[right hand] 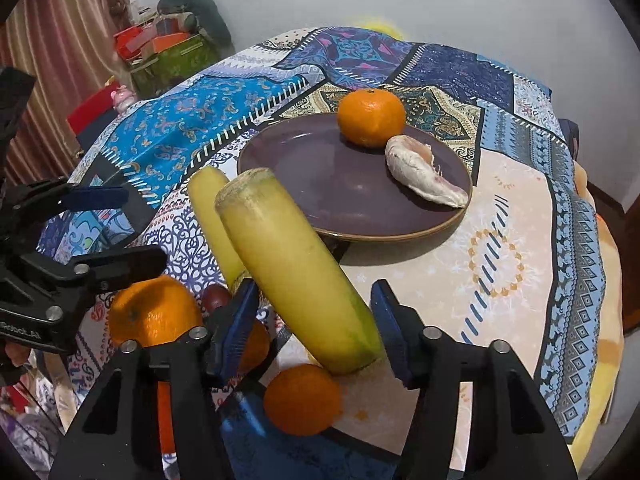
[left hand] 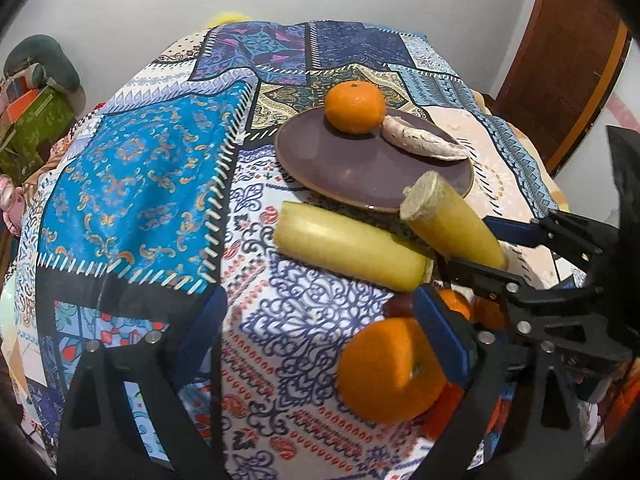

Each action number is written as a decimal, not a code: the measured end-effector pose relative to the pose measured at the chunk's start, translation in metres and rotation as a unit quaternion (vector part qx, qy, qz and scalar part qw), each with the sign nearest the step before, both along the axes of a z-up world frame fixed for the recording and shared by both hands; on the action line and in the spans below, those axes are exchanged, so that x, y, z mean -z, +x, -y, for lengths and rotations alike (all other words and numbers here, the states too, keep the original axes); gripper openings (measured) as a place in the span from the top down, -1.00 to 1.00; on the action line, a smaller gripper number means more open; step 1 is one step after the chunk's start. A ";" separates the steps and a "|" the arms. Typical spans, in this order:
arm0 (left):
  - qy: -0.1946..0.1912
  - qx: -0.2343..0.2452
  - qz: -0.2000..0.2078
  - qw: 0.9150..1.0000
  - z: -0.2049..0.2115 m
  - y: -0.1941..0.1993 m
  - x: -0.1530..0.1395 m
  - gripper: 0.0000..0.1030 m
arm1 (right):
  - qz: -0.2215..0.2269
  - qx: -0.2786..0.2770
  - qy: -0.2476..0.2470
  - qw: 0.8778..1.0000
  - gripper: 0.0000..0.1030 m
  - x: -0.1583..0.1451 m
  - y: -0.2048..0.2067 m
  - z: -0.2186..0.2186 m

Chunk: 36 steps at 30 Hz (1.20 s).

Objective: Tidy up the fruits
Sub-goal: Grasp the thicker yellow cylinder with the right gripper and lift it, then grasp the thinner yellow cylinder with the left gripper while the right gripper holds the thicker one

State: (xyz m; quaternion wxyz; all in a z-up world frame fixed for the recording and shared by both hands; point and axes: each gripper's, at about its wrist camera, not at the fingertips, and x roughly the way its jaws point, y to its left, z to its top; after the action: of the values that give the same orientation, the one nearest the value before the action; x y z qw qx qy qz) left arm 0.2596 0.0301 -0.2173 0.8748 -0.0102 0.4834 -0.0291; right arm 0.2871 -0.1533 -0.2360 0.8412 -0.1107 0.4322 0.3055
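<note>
A pale wall (right hand: 500, 8) backs a table under a patchwork cloth (left hand: 136, 184). On it, a purple plate (right hand: 320, 184) bears a tangerine (right hand: 371, 117). The left gripper (left hand: 320, 332) stands wide open beside an orange (left hand: 386, 368). The right gripper (right hand: 314, 324) brackets a yellow stalk (right hand: 296, 264); grip unclear.

Ahead of your right gripper (right hand: 312, 332) the plate (right hand: 304, 184) looks glazed, a dull purple sheen with a brown rim. Under it the counter's cloth (right hand: 500, 240) is printed patchwork fabric, matt. Between your gripper's black plastic arms and blue ribbed pads (right hand: 236, 328), the yellow stalk (right hand: 296, 268) is smooth-skinned with a rough, fibrous cut end. The orange (right hand: 370, 116) beyond is dimpled and slightly shiny.
</note>
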 end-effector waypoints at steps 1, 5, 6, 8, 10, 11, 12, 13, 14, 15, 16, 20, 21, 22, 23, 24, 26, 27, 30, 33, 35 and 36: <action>0.002 -0.002 0.000 1.000 0.003 0.002 0.001 -0.90 | 0.000 0.002 0.002 1.000 0.04 -0.001 0.001 0.002; -0.001 0.006 -0.019 1.000 0.017 0.015 0.009 -0.90 | 0.005 0.013 0.013 1.000 0.26 -0.008 0.001 0.009; -0.003 0.007 -0.025 1.000 0.019 0.017 0.011 -0.90 | 0.008 0.016 0.012 1.000 0.28 -0.010 0.001 0.011; -0.005 0.010 -0.032 0.999 0.024 0.021 0.016 -0.90 | 0.013 0.022 0.009 1.000 0.28 -0.012 0.001 0.017; 0.006 0.008 -0.035 0.999 0.029 0.024 0.020 -0.90 | 0.017 0.033 0.011 0.999 0.29 -0.014 0.000 0.025; 0.014 0.005 -0.034 0.999 0.029 0.026 0.022 -0.91 | 0.020 0.039 0.013 0.999 0.29 -0.015 0.000 0.029; 0.011 0.003 -0.032 0.999 0.029 0.027 0.024 -0.92 | 0.022 0.046 0.016 0.999 0.29 -0.016 -0.001 0.034; 0.005 0.002 -0.030 1.000 0.027 0.027 0.024 -0.92 | 0.022 0.054 0.023 0.998 0.29 -0.018 -0.001 0.039; -0.001 0.001 -0.030 1.000 0.025 0.028 0.025 -0.92 | 0.022 0.059 0.029 0.998 0.30 -0.019 -0.001 0.044; -0.005 -0.003 -0.032 0.999 0.022 0.028 0.024 -0.91 | 0.021 0.063 0.032 0.997 0.30 -0.020 -0.002 0.048; -0.005 -0.008 -0.030 1.000 0.019 0.028 0.023 -0.91 | 0.023 0.068 0.034 0.997 0.30 -0.021 -0.003 0.052; 0.015 -0.031 -0.018 0.999 -0.002 0.022 0.017 -0.91 | 0.030 0.077 0.015 0.996 0.31 -0.019 -0.008 0.063; 0.022 -0.037 -0.017 0.999 -0.010 0.020 0.016 -0.91 | 0.028 0.079 0.009 0.996 0.32 -0.016 -0.009 0.066; 0.028 -0.044 -0.014 0.999 -0.017 0.017 0.014 -0.90 | 0.023 0.081 0.004 0.996 0.32 -0.012 -0.011 0.071; 0.038 -0.054 -0.011 0.998 -0.025 0.015 0.013 -0.86 | 0.018 0.083 0.002 0.996 0.33 -0.009 -0.013 0.076; 0.049 -0.065 -0.010 0.997 -0.034 0.012 0.012 -0.84 | 0.012 0.086 -0.002 0.996 0.33 -0.005 -0.015 0.080; 0.051 -0.082 -0.018 0.995 -0.052 0.009 0.013 -0.81 | 0.003 0.090 -0.014 0.996 0.33 0.002 -0.019 0.087; 0.044 -0.091 -0.025 0.995 -0.062 0.007 0.013 -0.81 | -0.001 0.090 -0.016 0.996 0.33 0.004 -0.020 0.090; 0.027 -0.094 -0.025 0.995 -0.072 0.002 0.007 -0.79 | -0.010 0.086 -0.013 0.996 0.33 0.004 -0.025 0.097; 0.013 -0.081 -0.011 0.997 -0.064 0.003 -0.004 -0.79 | -0.023 0.086 -0.010 0.996 0.32 0.003 -0.025 0.100; 0.002 -0.069 -0.008 0.998 -0.051 0.008 -0.008 -0.80 | -0.020 0.086 -0.003 0.996 0.32 0.001 -0.024 0.100; -0.003 -0.059 -0.010 0.998 -0.041 0.014 -0.008 -0.80 | -0.020 0.087 -0.001 0.996 0.32 0.000 -0.023 0.100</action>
State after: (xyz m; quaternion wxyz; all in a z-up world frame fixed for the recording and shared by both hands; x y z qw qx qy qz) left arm 0.2736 0.0712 -0.2093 0.8699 -0.0420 0.4909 0.0210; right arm 0.2639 -0.2533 -0.2359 0.8557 -0.0675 0.4569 0.2334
